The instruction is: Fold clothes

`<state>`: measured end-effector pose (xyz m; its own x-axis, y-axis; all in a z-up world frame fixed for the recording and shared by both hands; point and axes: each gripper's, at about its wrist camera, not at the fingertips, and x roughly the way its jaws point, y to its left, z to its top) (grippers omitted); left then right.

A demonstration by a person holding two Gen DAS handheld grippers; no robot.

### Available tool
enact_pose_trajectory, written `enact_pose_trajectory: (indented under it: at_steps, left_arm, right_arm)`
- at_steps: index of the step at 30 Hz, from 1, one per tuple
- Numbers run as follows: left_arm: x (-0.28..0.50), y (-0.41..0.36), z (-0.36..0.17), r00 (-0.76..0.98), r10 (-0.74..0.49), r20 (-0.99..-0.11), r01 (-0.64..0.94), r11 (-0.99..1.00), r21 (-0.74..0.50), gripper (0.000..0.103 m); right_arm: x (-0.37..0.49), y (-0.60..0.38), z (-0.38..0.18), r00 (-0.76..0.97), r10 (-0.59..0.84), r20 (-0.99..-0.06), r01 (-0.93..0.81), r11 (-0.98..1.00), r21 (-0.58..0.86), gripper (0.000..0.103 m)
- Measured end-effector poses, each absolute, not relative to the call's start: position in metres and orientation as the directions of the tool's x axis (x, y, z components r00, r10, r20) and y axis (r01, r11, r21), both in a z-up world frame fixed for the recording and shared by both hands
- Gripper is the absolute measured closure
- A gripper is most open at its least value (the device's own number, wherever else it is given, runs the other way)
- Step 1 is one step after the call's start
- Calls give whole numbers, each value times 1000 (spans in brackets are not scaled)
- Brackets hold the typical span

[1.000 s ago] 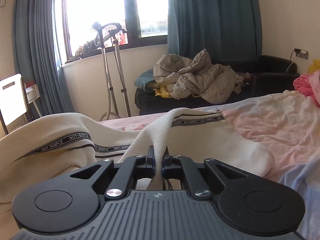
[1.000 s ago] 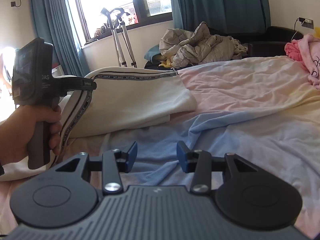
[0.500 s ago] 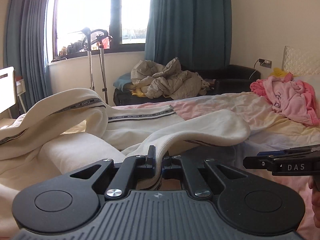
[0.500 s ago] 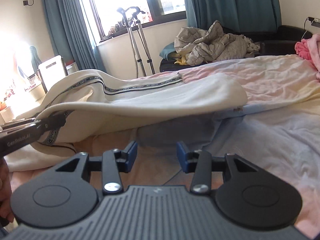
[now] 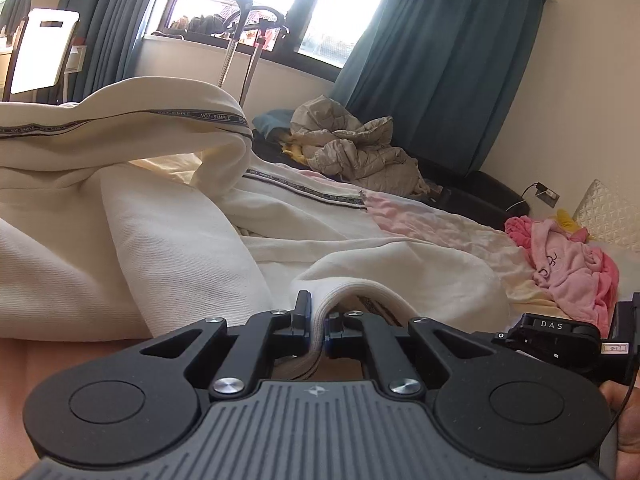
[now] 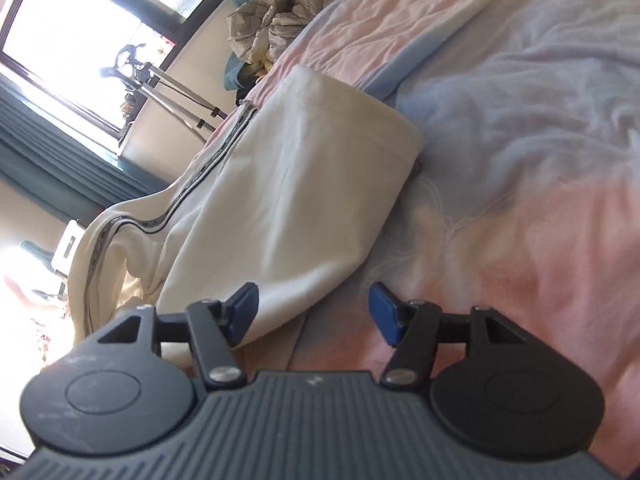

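Note:
Cream sweatpants (image 5: 168, 240) with a dark lettered side stripe lie bunched on the bed, one part arched up at the left. My left gripper (image 5: 317, 322) is shut on their ribbed edge, low over the bed. In the right wrist view, which is rolled sideways, the same pants (image 6: 288, 184) lie folded over on the pastel sheet (image 6: 520, 160). My right gripper (image 6: 314, 308) is open and empty, its left fingertip (image 6: 244, 304) over the lower edge of the cloth. The right gripper's body also shows at the right in the left wrist view (image 5: 560, 336).
A pink plush garment (image 5: 568, 264) lies on the bed at the right near a quilted headboard. Beyond the bed stand a black sofa with a grey quilted jacket (image 5: 352, 152), crutches (image 5: 248, 32) at the window, teal curtains and a white chair (image 5: 40, 56).
My left gripper has carried the pants' edge to the right and down, folding the cloth over itself. My right gripper has rolled sideways and moved up to the folded cloth, still open.

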<state>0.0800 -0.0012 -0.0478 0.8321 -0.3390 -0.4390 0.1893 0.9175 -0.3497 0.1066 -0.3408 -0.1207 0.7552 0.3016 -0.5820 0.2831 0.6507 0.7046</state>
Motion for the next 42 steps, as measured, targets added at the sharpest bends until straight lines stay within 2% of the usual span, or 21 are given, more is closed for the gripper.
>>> enact_pose_trajectory:
  at_steps: [8,11,14,15,16,19,23,32,34,36,38,42]
  left_arm:
    - [90,6,-55,817,-354,-455,172,903,-393,96]
    - [90,4,-57,814,-353,-461,177,907,-382,96]
    - [90,1,-58,813,-351,-465,182,911,-370,96]
    - [91,0,-58,813,-349,-467,181,912,-368,96]
    - [91,-1,-59,812,-348,-469,180,913,-367,96]
    - [91,-2,-61,811,-337,-479,170,918,-358,96]
    - [90,-5,-63,812,-316,-491,157,928,-339,95]
    - [88,-14,-64,818,-281,-501,158,949,-274,94]
    - [88,-16,-65,815,-280,-508,161,951,-265,89]
    - [89,-17,-67,807,-279,-521,160,951,-263,79]
    - [89,-18,-69,800,-277,-533,155,952,-263,65]
    - [90,-20,-72,790,-272,-550,153,955,-253,54]
  right_arm:
    - [138,-344,-126,772,280,-570,282,653,702,41]
    - [148,-344,-127,786,243,-569,274,688,672,45]
    - [154,-343,-126,794,173,-582,291,733,615,67]
    - [154,-340,-123,797,140,-588,295,759,581,80]
    - [154,-336,-119,800,111,-590,289,790,540,85]
    - [151,-325,-108,810,44,-585,265,862,432,90]
    - [148,-321,-102,814,12,-581,251,894,370,92]
    - [143,-327,-92,834,12,-552,250,883,396,96]
    - [141,-327,-87,841,-1,-541,246,891,382,96]
    - [137,-323,-81,851,-21,-525,239,905,351,97]
    - [135,-319,-77,856,-34,-516,233,916,326,97]
    - [134,-319,-75,858,-43,-511,229,923,308,97]
